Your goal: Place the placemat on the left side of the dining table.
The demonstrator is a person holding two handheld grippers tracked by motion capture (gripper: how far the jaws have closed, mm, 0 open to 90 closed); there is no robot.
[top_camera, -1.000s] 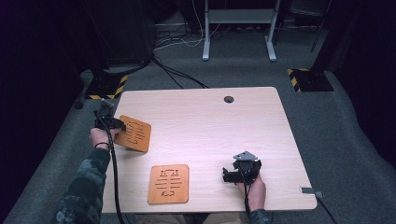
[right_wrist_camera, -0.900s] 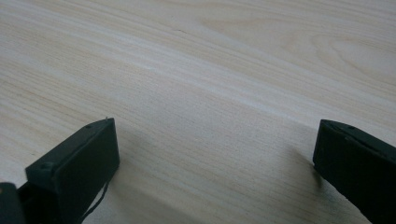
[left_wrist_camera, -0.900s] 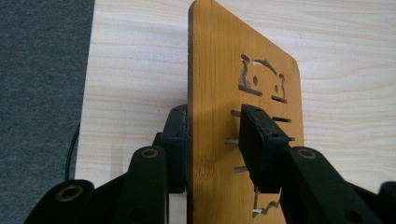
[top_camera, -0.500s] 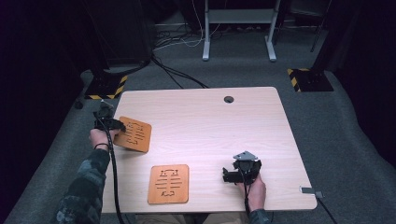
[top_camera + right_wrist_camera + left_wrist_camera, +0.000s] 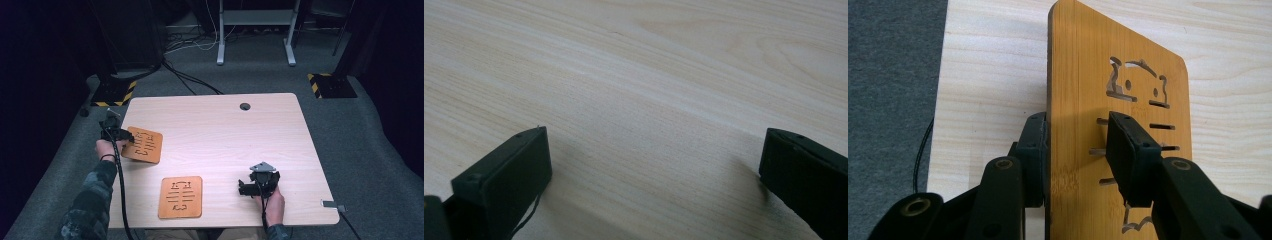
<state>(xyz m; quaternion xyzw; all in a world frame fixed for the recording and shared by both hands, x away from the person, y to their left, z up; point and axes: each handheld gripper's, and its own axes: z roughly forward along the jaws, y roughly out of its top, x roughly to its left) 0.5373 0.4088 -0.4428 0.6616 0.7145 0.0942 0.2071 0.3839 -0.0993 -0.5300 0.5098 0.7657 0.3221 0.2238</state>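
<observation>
A bamboo board with cut-out slots and animal shapes lies at the table's left edge. My left gripper is shut on its near edge. In the left gripper view the board stands between the jaws of the left gripper, one jaw behind it and one on its face. A second, similar board lies flat near the front edge. My right gripper rests at the front right, pointing left. In the right gripper view the right gripper is open wide over bare wood.
The light wooden table has a round cable hole near its far edge. A small metal piece sits at the front right corner. Grey carpet, cables and stand legs with striped bases surround the table.
</observation>
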